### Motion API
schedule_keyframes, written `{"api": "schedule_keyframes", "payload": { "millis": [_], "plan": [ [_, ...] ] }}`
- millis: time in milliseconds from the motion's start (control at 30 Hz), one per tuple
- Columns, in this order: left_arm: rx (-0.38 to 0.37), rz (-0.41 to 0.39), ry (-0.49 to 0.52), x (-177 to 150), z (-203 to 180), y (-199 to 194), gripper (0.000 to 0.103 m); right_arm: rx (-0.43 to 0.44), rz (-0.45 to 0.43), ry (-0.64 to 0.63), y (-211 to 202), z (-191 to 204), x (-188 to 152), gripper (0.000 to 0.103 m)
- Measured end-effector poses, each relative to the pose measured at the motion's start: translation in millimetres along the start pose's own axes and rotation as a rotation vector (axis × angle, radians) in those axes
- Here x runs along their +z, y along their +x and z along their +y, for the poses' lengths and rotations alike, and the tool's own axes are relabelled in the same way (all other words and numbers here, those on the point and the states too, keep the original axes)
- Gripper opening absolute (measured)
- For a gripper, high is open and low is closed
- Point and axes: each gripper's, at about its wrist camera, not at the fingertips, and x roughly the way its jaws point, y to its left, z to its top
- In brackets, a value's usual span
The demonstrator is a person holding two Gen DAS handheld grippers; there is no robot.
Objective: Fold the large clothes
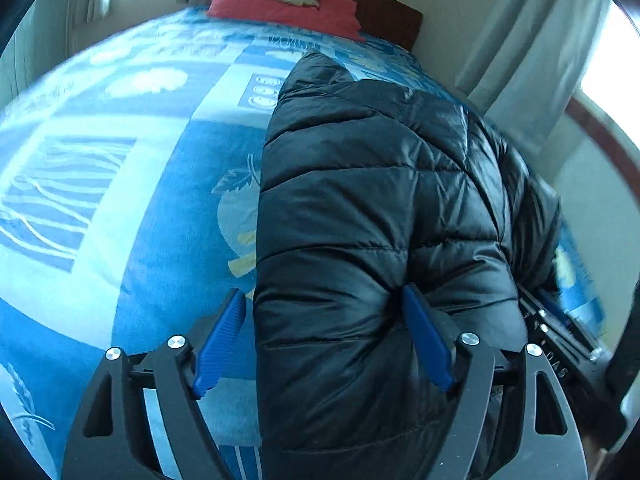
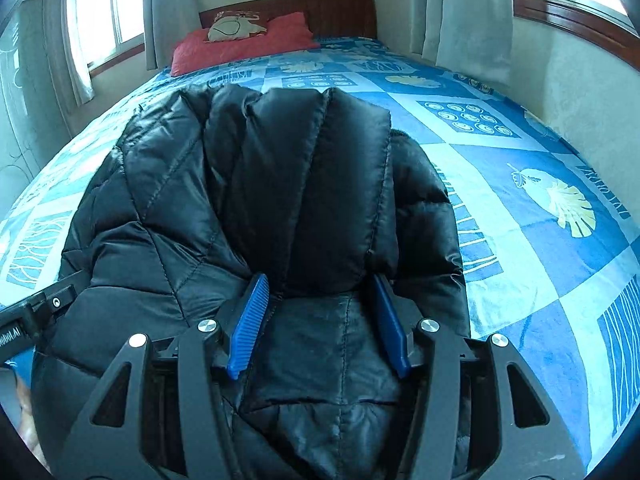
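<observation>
A black quilted puffer jacket (image 1: 380, 184) lies folded lengthwise on the blue patterned bedspread (image 1: 132, 208). My left gripper (image 1: 322, 292) is open over the jacket's near left edge. Its left pad (image 1: 220, 340) stands apart over the bedspread, and its right pad (image 1: 426, 340) rests against the puffy cloth. In the right wrist view the jacket (image 2: 256, 184) fills the middle, hood part pointing away. My right gripper (image 2: 320, 278) is shut on a thick fold of it, with both blue pads (image 2: 248, 320) sunk into the padding. Part of the other gripper (image 2: 40, 308) shows at the left edge.
A red pillow (image 2: 240, 44) and a pale cushion (image 2: 234, 26) lie at the wooden headboard (image 2: 340, 14). Curtains (image 2: 468, 12) and windows flank the bed. Bare bedspread (image 2: 540, 208) stretches to the right of the jacket, and a wall runs along its far side.
</observation>
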Motion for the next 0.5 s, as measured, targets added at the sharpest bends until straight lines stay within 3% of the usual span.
{"api": "schedule_keyframes", "payload": {
  "millis": [100, 200, 267, 300, 433, 500],
  "plan": [
    [-0.035, 0.014, -0.033, 0.0, 8.7, -7.2, 0.081, 0.010, -0.013, 0.013, -7.1, -3.6, 1.7, 0.054],
    [-0.027, 0.000, -0.002, -2.1, 6.3, -19.3, 0.081, 0.024, -0.023, 0.042, -19.9, -8.6, 4.4, 0.059],
    [-0.031, -0.010, 0.009, -3.9, 6.1, -27.5, 0.081, 0.030, -0.044, 0.077, -32.2, -15.8, 4.9, 0.073],
    [-0.038, -0.018, 0.002, -4.2, 7.8, -31.5, 0.081, 0.038, -0.051, 0.092, -36.3, -19.3, 5.1, 0.074],
    [-0.106, 0.018, -0.075, -10.6, 20.9, -33.3, 0.081, 0.060, -0.031, 0.161, -40.7, -40.9, 2.7, 0.076],
    [-0.147, 0.040, -0.125, -14.6, 27.3, -28.5, 0.082, 0.068, 0.005, 0.192, -34.6, -50.3, -1.0, 0.084]
  ]
}}
